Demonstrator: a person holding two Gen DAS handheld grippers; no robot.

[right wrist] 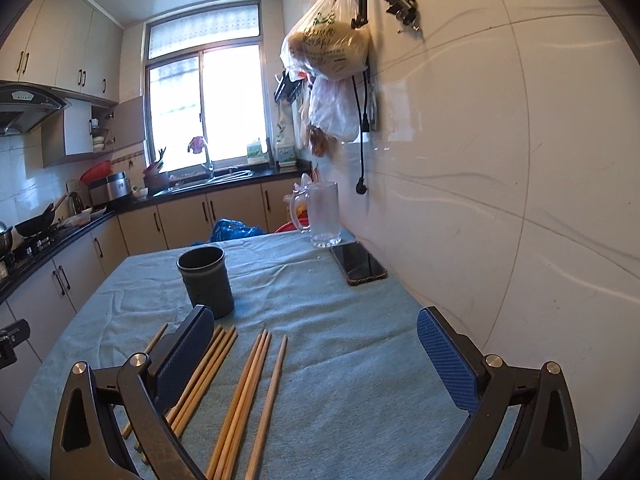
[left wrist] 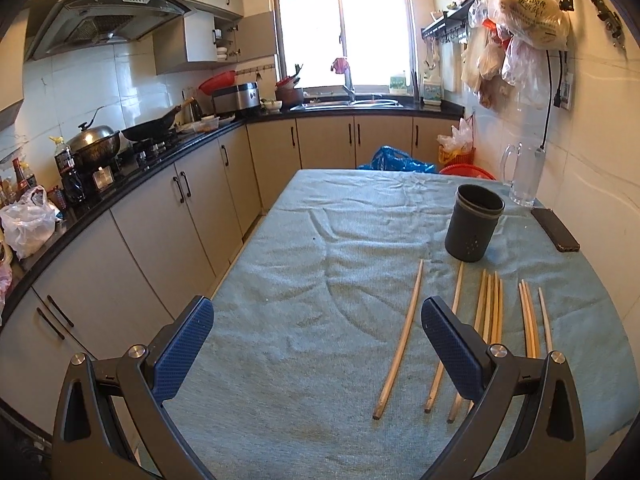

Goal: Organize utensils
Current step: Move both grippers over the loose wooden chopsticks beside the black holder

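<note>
Kitchen table [left wrist: 304,240]: both claws [left wrist: 316,344] [right wrist: 316,354] hover agape above chopsticks [right wrist: 240,396].

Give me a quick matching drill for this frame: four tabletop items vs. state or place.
Items:
1 dark cup
2 chopsticks
3 phone
4 glass mug

States:
A lying flat in a loose row on the cloth
B upright, nothing showing above its rim
C face up by the wall
D clear, at the far corner

Pairs: 1-B, 2-A, 3-C, 4-D
</note>
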